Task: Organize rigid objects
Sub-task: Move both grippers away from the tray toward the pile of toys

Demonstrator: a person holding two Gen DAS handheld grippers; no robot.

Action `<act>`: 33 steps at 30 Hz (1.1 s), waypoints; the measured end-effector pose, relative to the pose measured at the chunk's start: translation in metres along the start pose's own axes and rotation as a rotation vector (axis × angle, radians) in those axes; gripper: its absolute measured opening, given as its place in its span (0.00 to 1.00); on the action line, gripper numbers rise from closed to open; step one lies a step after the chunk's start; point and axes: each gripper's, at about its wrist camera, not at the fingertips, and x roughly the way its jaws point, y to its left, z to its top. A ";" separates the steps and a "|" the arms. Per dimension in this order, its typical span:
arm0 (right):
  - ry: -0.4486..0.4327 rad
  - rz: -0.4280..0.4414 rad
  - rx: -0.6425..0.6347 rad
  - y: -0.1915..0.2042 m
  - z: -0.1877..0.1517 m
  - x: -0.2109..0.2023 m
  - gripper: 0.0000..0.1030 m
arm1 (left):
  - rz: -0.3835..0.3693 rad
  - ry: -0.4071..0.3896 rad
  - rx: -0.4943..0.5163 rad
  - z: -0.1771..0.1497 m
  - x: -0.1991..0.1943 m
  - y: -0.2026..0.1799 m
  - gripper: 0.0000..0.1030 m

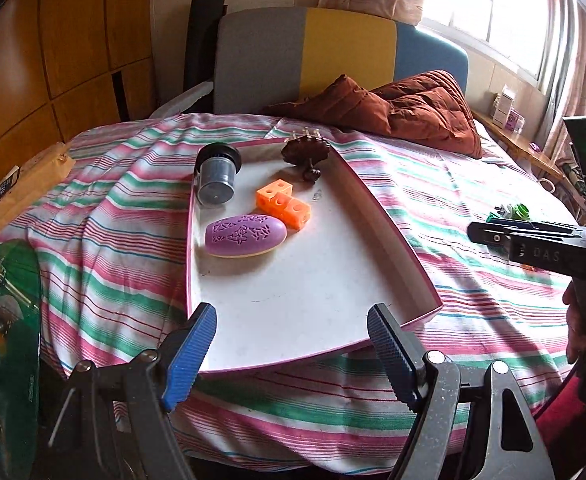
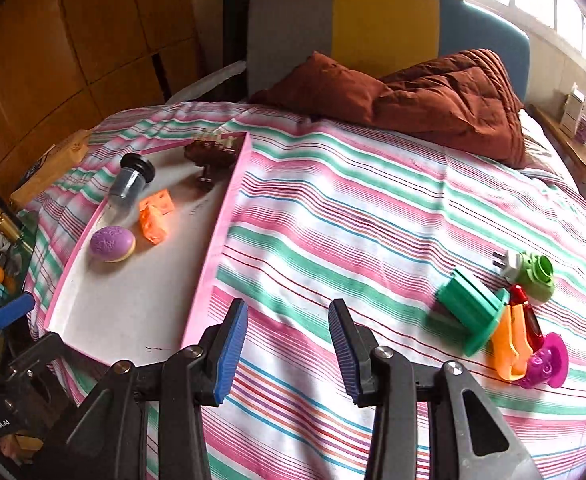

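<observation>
Striped bed [image 2: 373, 208], green cup [image 2: 471, 309] right of open right claw [image 2: 289, 350]

white tray [image 1: 293, 300], purple oval [image 1: 245, 235], orange blocks [image 1: 283, 203]

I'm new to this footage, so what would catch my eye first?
Probably the pink-rimmed tray on the striped bedsheet, holding a purple oval case, orange blocks and a grey jar. Next, the bright toy pile lying loose on the sheet to the right, ahead of the open right gripper.

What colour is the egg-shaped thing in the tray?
The egg is purple on top with a cream underside, and it has a cut-out pattern. It shows best in the left wrist view.
</observation>
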 end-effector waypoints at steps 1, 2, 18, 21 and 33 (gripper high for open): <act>-0.001 -0.013 0.007 -0.006 -0.002 -0.003 0.41 | -0.001 -0.002 0.003 0.000 0.000 -0.001 0.76; -0.004 -0.027 0.013 -0.013 -0.003 -0.006 0.41 | -0.003 -0.003 0.007 0.001 -0.001 -0.003 0.76; -0.124 -0.310 0.347 -0.162 -0.024 -0.049 0.41 | -0.039 -0.009 0.088 0.011 0.001 -0.036 0.76; -0.104 -0.321 0.476 -0.185 -0.030 -0.048 0.41 | -0.047 -0.006 0.100 0.013 0.003 -0.044 0.76; -0.128 -0.340 0.568 -0.202 -0.036 -0.056 0.41 | -0.080 0.002 0.153 0.021 0.011 -0.072 0.76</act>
